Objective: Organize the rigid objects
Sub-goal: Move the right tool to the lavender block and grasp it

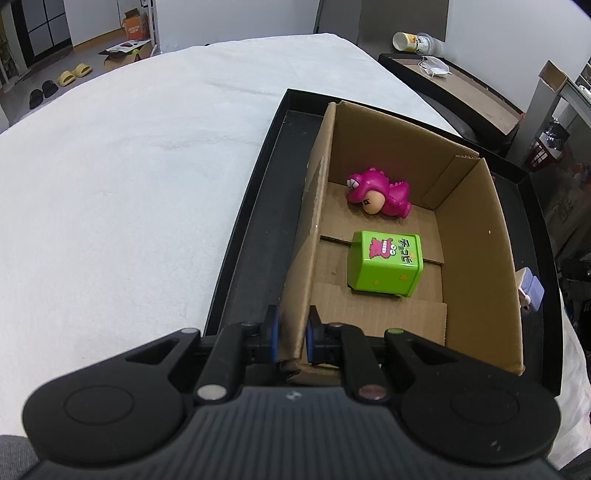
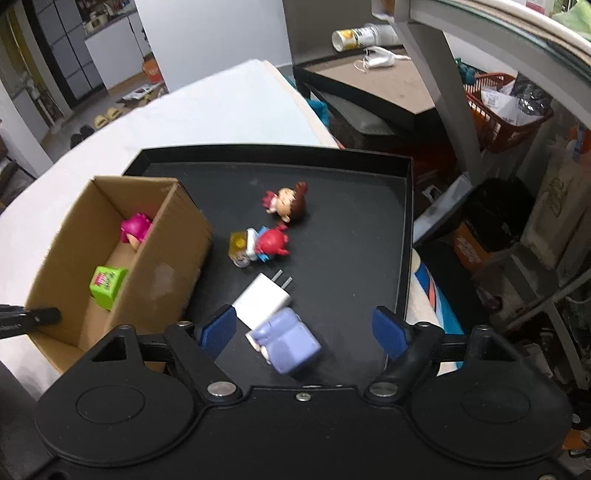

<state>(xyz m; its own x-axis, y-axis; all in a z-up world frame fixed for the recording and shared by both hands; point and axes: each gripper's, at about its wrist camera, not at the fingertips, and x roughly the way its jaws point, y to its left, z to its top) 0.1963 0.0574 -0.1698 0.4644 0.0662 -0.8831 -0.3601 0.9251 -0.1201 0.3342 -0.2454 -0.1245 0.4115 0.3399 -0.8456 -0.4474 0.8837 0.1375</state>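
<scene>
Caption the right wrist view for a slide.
Open right gripper hovers over a purple toy and white charger on the black tray.

A white cloth-covered surface [image 1: 129, 177] extends ahead and to the left of the left tool. Beyond it, on the floor, yellow slippers [image 1: 75, 73] lie beside black slippers [image 1: 43, 93], near an orange carton [image 1: 137, 26]. Ahead and to the right, a tipped cup [image 1: 409, 41] and a crumpled face mask [image 1: 435, 68] rest on a dark side table [image 1: 476, 98]. Right of the right tool stands a red basket [image 2: 506, 110] holding papers.
</scene>
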